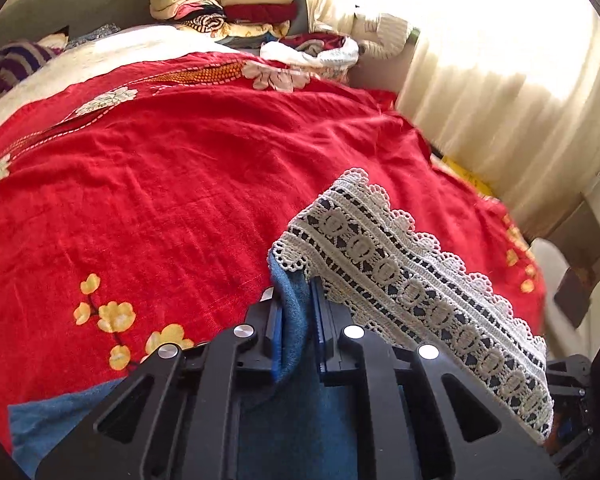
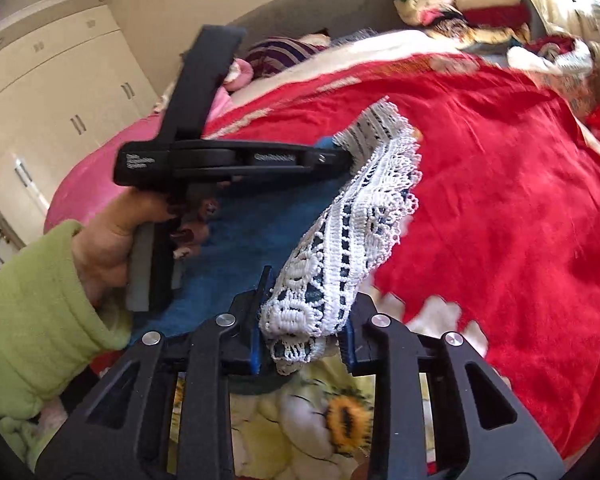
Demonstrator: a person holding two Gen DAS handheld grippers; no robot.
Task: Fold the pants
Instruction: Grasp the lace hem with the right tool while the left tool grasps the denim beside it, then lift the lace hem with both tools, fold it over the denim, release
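Blue terry-like cloth, soft and limp, makes up the pants (image 1: 296,320), and a white crocheted lace hem (image 1: 412,280) runs along the leg end; the garment is judged light, floppy and prone to sag between two holds. In the left wrist view the left hand-held gripper (image 1: 296,332) is closed narrowly on a fold of the blue cloth just beside the lace. In the right wrist view the right hand-held gripper (image 2: 304,340) is pinched on the bunched lace hem itself, which is openwork and could snag or stretch, so the denser blue cloth is judged the safer hold. The hem is held stretched between both grippers, above the red floral bedspread (image 1: 160,180). Ample flat room is offered ahead on the bed; stacked folded clothes (image 1: 236,4) and a sunlit curtain (image 1: 480,80) bound the far edge.
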